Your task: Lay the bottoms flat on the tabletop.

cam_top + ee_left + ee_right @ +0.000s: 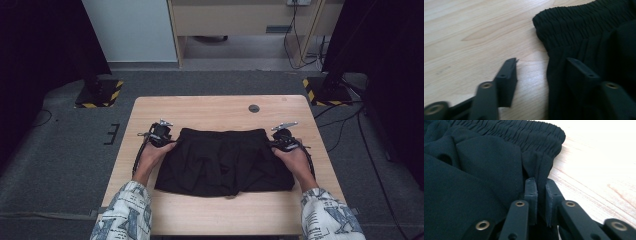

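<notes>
Black shorts (225, 160) with a gathered elastic waistband lie flat on the wooden table (210, 110), the waistband on the far side. My left gripper (172, 142) is at the left side seam just below the waistband. In the left gripper view its jaws stand apart (543, 61): one rests over bare wood, the other over the black fabric (586, 30), with the cloth's edge between them and not pinched. My right gripper (272, 145) is at the right side seam. In the right gripper view it (541, 181) pinches a narrow fold of the shorts (474, 170) just below the waistband.
A small dark round disc (254, 108) sits in the tabletop near the far edge. Two stand bases with yellow-black stripes (100, 94) (325, 90) rest on the grey floor beyond the table, with cables (345, 120) trailing at the right.
</notes>
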Demonstrator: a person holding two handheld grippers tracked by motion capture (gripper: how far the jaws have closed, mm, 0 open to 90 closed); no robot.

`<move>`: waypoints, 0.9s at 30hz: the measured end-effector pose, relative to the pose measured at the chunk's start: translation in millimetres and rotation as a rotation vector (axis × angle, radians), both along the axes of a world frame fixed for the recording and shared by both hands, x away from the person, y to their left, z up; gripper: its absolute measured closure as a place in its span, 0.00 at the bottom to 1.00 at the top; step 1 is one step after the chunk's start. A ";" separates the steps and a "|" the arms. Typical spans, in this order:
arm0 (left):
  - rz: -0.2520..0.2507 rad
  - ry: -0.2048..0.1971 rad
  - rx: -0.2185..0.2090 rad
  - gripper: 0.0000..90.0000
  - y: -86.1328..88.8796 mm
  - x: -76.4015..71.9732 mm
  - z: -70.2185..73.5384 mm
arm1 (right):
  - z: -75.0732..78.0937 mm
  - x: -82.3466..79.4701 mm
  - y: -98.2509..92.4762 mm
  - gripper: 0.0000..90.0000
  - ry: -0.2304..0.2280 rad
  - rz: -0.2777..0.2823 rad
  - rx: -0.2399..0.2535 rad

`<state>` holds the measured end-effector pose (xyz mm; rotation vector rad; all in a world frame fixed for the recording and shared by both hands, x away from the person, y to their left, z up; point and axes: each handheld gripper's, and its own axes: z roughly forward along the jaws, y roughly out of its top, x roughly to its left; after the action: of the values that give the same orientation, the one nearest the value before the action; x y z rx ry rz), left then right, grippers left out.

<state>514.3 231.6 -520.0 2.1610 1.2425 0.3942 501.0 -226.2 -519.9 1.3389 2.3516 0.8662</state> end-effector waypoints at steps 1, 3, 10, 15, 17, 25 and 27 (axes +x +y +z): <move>-0.007 -0.006 0.012 0.50 -1.1 -0.7 -0.1 | 0.0 -0.5 0.7 0.94 0.000 0.003 -0.002; -0.016 -0.004 0.014 0.58 -3.1 -2.3 1.0 | -0.6 -0.4 1.4 0.97 -0.008 0.011 0.001; -0.008 -0.011 0.001 0.97 -16.9 -11.7 5.5 | 6.2 -3.2 0.3 0.99 -0.034 -0.010 0.026; 0.025 -0.088 -0.045 0.98 -8.1 -25.2 31.8 | 30.0 -14.9 -5.2 0.99 -0.103 -0.011 0.072; 0.024 -0.130 -0.055 0.98 -8.1 -32.9 43.6 | 37.4 -19.8 -4.7 0.99 -0.123 -0.006 0.080; 0.013 -0.234 -0.063 0.98 -6.6 -50.8 75.6 | 68.0 -32.9 1.3 0.99 -0.223 0.013 0.107; 0.020 -0.249 -0.079 0.98 -4.1 -52.3 80.3 | 74.9 -34.1 0.4 0.99 -0.235 0.012 0.112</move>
<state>462.0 227.5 -439.7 1.9655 1.1219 0.5928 467.0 -225.8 -445.0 1.1923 2.1611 1.1079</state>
